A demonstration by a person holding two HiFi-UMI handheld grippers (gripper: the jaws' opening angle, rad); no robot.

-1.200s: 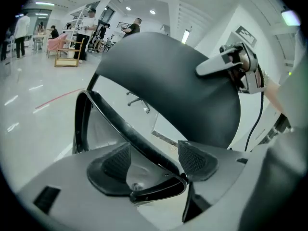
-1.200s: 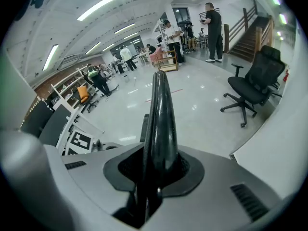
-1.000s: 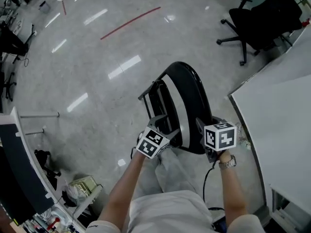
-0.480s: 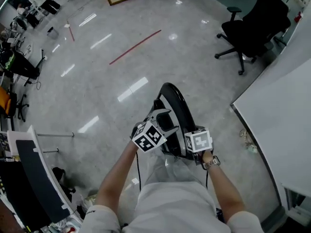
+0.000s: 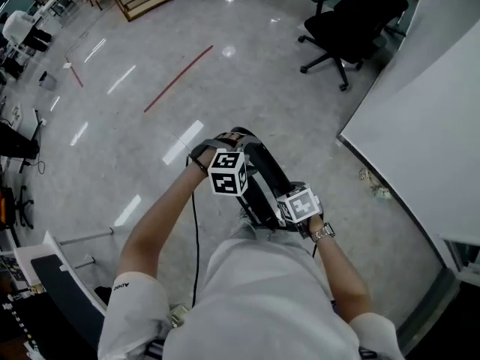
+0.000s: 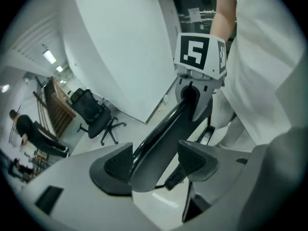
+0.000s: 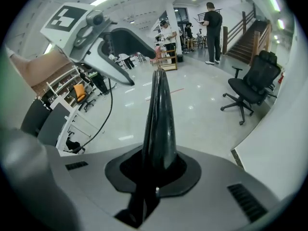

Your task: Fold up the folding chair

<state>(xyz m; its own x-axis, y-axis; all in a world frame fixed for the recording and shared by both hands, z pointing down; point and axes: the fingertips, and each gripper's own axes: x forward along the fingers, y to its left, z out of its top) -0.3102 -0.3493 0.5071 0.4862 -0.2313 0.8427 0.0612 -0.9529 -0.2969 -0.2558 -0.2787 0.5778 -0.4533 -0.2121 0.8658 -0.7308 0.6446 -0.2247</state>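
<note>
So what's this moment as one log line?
chair: folded flat, held on edge | left gripper: clamped on its rim | right gripper: jaws have just been closing, now clamped on its rim

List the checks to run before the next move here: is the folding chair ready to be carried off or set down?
1. Folding chair collapsed flat: ok, seen edge-on as one thin slab.
2. Left gripper grip: ok, its fingers press the chair's rim from both sides.
3. Right gripper grip: ok, its fingers have just been closing and clamp the black edge.
4. Chair legs off the floor: cannot tell, its lower end is out of sight.
5. Space around: ok, office chair and white tabletop stand well apart.
</note>
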